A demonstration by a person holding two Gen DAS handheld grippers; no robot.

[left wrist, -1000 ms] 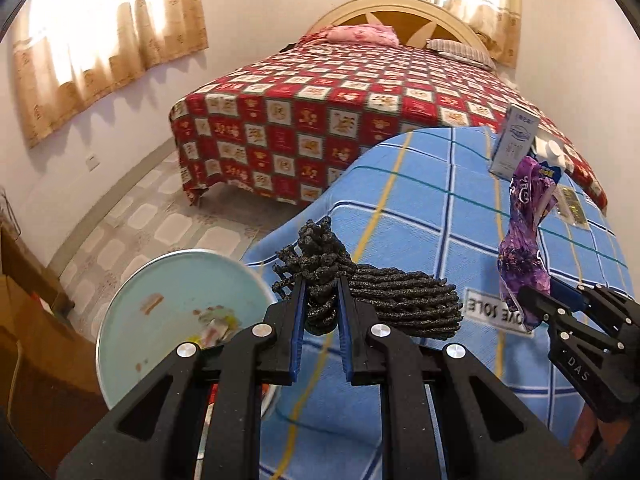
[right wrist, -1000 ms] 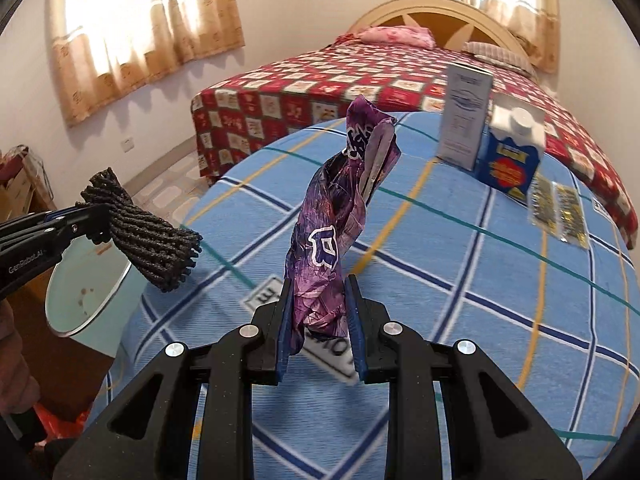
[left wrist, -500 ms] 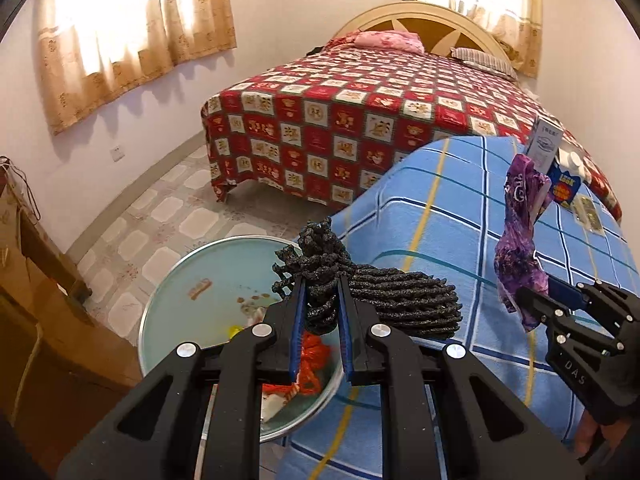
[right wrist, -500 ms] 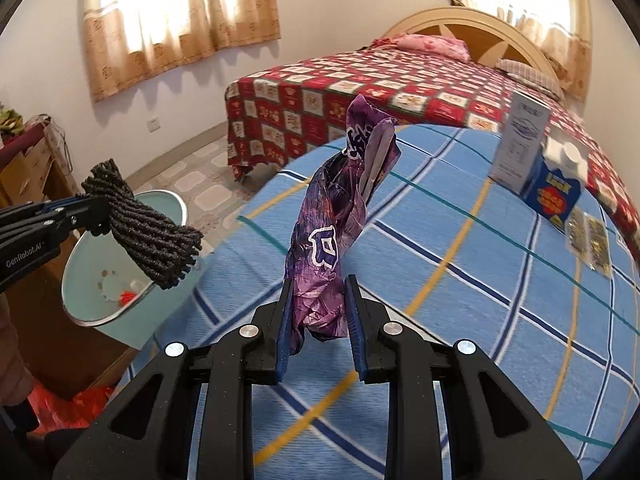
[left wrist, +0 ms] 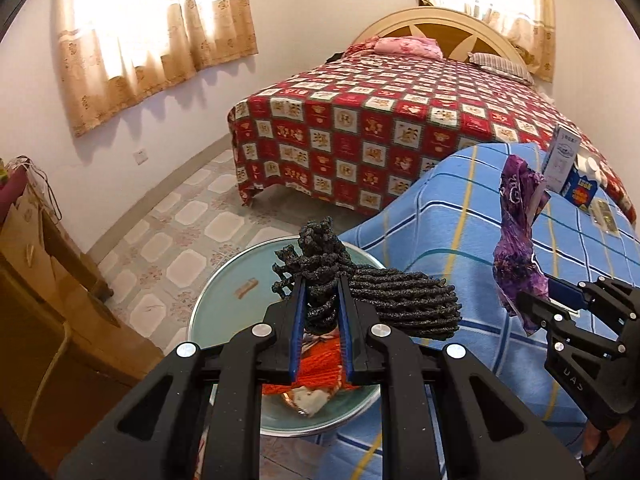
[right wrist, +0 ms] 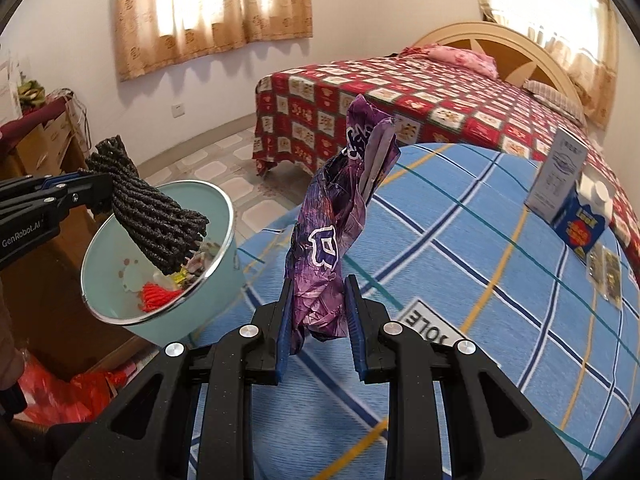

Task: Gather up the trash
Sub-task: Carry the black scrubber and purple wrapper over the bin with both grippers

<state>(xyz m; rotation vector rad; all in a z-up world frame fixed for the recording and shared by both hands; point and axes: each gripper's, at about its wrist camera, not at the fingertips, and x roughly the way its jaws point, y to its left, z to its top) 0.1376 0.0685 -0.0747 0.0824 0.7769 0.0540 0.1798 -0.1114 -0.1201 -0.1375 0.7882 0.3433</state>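
Observation:
My left gripper (left wrist: pixel 320 304) is shut on a black foam net sleeve (left wrist: pixel 384 300) and holds it over the pale green trash bin (left wrist: pixel 224 292); the sleeve hangs above the bin in the right wrist view (right wrist: pixel 156 224). The bin (right wrist: pixel 216 204) holds red yarn (right wrist: pixel 158 294) and scraps. My right gripper (right wrist: pixel 318 312) is shut on a crumpled purple wrapper (right wrist: pixel 336 236), held upright above the blue checked blanket (right wrist: pixel 480 280). The wrapper also shows in the left wrist view (left wrist: pixel 516 236).
A white carton (right wrist: pixel 558 178), a blue carton (right wrist: pixel 584 224) and blister packs (right wrist: pixel 604 274) lie on the blanket at the right. A bed with a red quilt (right wrist: pixel 400 96) stands behind. Wooden furniture (left wrist: pixel 48 280) and a red bag (right wrist: pixel 60 392) are left of the bin.
Both grippers have moved left toward the bin. The black sleeve was over the blanket and is over the bin now. The purple wrapper is nearer the blanket's left edge.

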